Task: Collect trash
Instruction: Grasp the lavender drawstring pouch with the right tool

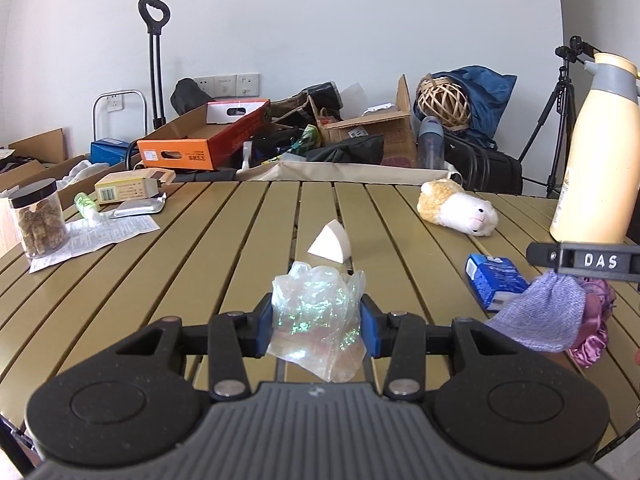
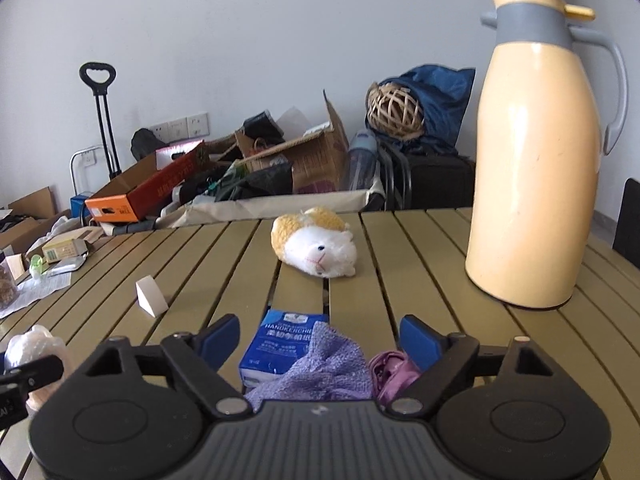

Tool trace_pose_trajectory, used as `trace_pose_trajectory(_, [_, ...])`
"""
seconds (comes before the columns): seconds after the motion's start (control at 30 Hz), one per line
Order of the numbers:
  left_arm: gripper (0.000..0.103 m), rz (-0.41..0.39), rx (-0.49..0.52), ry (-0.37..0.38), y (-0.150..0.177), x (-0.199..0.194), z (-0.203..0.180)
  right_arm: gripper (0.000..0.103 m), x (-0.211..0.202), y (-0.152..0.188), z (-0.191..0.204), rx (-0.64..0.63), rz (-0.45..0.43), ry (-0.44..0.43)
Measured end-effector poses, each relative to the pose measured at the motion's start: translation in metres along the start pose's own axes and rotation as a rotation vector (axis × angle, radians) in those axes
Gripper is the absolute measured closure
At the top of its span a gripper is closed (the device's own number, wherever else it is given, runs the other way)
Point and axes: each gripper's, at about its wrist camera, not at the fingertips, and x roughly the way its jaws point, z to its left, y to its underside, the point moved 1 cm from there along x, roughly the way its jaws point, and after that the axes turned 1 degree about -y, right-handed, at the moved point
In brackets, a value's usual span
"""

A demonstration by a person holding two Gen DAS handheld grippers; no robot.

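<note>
My left gripper [image 1: 318, 326] is shut on a crumpled clear plastic wrapper [image 1: 318, 316] and holds it just above the slatted table [image 1: 200, 264]. The same wrapper [image 2: 34, 350] shows at the far left of the right wrist view. My right gripper [image 2: 320, 340] stands open over a blue handkerchief tissue pack [image 2: 280, 344], a purple knitted pouch [image 2: 320, 368] and a pink satin cloth [image 2: 390, 370]; its blue pads touch none of them. In the left wrist view the pack [image 1: 494, 280] and pouch [image 1: 540, 316] lie at the right.
A white foam wedge [image 1: 332, 245] lies mid-table. A plush hamster [image 2: 316, 248] and a tall cream thermos jug [image 2: 536, 160] stand further back. A snack jar [image 1: 38, 220], leaflet [image 1: 96, 238], foil pack and small box sit far left. Cluttered cardboard boxes fill the floor behind.
</note>
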Motion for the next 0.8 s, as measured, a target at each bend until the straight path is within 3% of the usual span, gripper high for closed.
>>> trace_pose_trajectory(0.07, [0.059,0.000,0.001,-0.002,0.000,0.000,0.001,0.021,0.006,0.004,0.006,-0.021,0.023,-0.002])
trace_pose_trajectory(0.3, [0.059,0.002,-0.002,-0.009,0.002,0.000,0.006,0.054,0.015,0.014,0.012,-0.054,0.069,0.032])
trace_pose_trajectory(0.8, [0.059,0.009,-0.005,-0.023,0.005,-0.001,0.011,0.067,0.007,0.019,0.021,-0.118,0.072,0.005])
